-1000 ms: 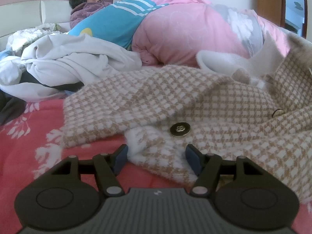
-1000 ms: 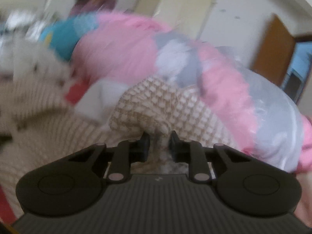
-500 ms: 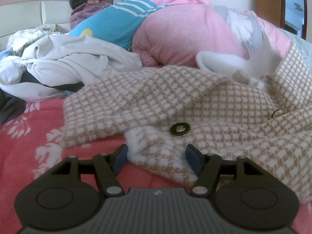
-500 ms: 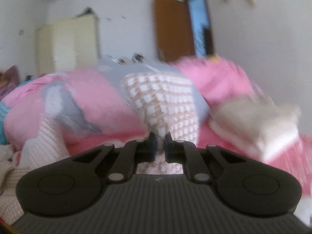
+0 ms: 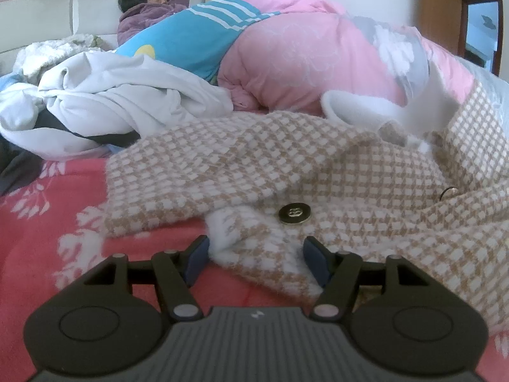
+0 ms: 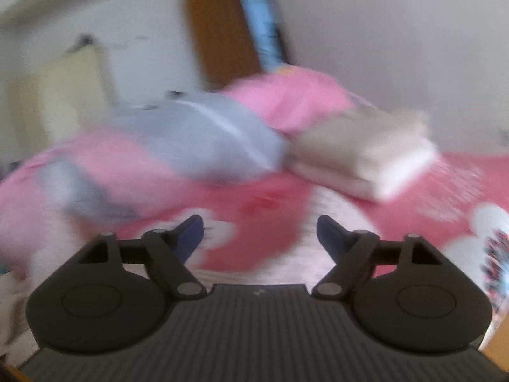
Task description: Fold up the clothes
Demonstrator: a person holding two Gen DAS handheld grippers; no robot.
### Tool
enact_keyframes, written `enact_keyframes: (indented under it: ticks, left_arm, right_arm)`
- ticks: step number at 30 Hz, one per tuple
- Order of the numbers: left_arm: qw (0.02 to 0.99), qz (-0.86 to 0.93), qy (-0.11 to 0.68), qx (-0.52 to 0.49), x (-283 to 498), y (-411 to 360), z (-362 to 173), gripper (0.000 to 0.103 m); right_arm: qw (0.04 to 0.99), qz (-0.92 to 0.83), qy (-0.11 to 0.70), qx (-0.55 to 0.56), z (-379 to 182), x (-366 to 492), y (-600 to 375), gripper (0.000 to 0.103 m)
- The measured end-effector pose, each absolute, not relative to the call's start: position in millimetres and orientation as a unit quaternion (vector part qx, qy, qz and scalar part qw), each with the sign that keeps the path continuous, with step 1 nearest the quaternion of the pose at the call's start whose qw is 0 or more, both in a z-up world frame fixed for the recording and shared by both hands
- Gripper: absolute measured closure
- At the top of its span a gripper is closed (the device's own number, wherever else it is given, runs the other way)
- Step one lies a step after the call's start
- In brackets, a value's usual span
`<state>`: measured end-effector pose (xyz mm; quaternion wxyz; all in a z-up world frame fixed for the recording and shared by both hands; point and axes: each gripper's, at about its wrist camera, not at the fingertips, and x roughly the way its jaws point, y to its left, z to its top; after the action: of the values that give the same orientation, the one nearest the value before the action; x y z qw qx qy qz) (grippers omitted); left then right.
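A beige-and-white checked coat (image 5: 318, 165) with a round metal button (image 5: 294, 213) lies spread on the red flowered bed cover (image 5: 47, 222). My left gripper (image 5: 256, 256) rests low at the coat's near corner. Its jaws stand apart with that corner lying flat between them, not pinched. The coat's far right part (image 5: 477, 111) stands raised beside its white lining (image 5: 426, 108). In the blurred right wrist view my right gripper (image 6: 260, 234) has its jaws opening wide, with nothing between them, over the bed cover (image 6: 270, 203).
A person (image 5: 149, 6) lies at the headboard under a pink and blue quilt (image 5: 302, 54). A heap of white clothes (image 5: 105, 102) sits at the left. Folded beige and white clothes (image 6: 366, 156) are stacked at the right of the right wrist view, with a door (image 6: 219, 35) behind.
My right gripper let go of the checked fabric it was pinching and its jaws spread wide; its view swung towards the folded stack. The left gripper and the coat's near corner stayed put.
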<state>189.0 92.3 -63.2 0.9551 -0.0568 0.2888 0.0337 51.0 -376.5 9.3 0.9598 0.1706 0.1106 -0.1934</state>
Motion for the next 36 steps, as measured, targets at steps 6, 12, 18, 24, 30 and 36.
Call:
enact_keyframes:
  ticks: [6, 12, 18, 24, 30, 36]
  left_arm:
    - [0.956, 0.039, 0.274, -0.095, 178, 112, -56, 0.037]
    - [0.957, 0.056, 0.260, -0.116, 167, 138, -50, 0.038]
    - [0.954, 0.074, 0.262, -0.127, 158, 164, -50, 0.038]
    - [0.953, 0.078, 0.263, -0.132, 155, 175, -52, 0.038]
    - [0.953, 0.038, 0.261, -0.147, 159, 166, -48, 0.039]
    - [0.929, -0.058, 0.301, -0.206, 175, 148, -50, 0.046]
  right_arm:
    - [0.965, 0.043, 0.170, 0.197, 17, 89, -284, 0.015]
    - [0.850, 0.216, 0.338, 0.340, -46, 154, -196, 0.015]
    - [0.782, 0.208, 0.383, 0.446, -97, 187, -146, 0.015]
    - [0.762, 0.165, 0.358, 0.514, -116, 214, -114, 0.005]
    - [0.715, 0.153, 0.399, 0.553, -115, 214, -87, 0.002]
    - [0.672, 0.117, 0.405, 0.609, -129, 210, -91, 0.004]
